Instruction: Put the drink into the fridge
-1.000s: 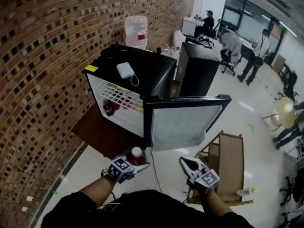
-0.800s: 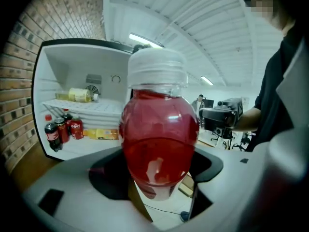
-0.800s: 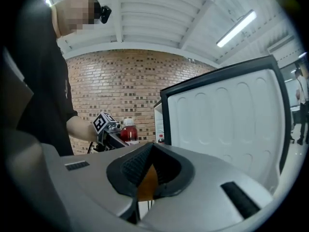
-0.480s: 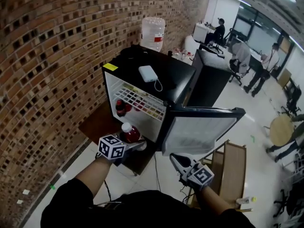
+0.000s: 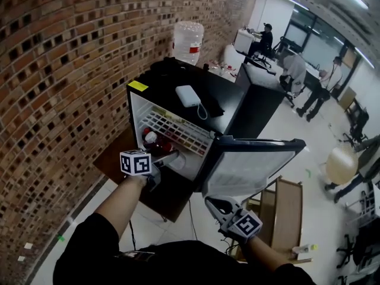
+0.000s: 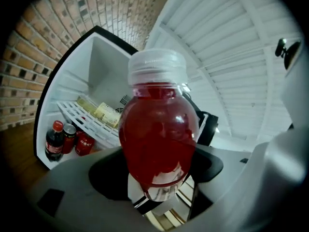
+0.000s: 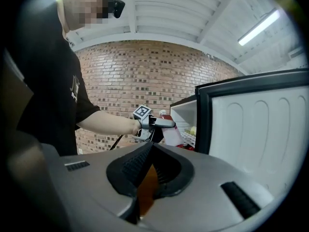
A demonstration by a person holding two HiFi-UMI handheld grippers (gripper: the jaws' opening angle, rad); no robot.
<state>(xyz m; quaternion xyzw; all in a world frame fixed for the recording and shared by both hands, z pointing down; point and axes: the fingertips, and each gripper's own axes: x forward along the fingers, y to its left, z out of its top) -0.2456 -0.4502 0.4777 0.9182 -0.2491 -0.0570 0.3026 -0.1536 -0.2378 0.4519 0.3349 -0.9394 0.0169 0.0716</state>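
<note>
- Head view: left tongs point(image 5: 168, 157) gripped the red drink in a clear white-capped plastic bottle point(image 5: 156, 145) at the open black mini fridge's point(image 5: 231, 97) mouth. The bottle was mostly masked.
- Left gripper view: the bottle might knock the white wire shelf point(image 6: 77, 115) if raised.
- Right gripper view: right tongs point(image 7: 150, 146) were closed and empty. The fridge door hid the interior.

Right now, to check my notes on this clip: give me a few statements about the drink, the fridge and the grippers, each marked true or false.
1. The left gripper holds a red bottle. True.
2. The door of the fridge is shut. False: it stands open.
3. The right gripper holds a cup. False: its jaws are together, empty.
4. A power bank lies on the fridge. True.
5. The fridge is empty. False: a cola bottle and cans stand inside.
</note>
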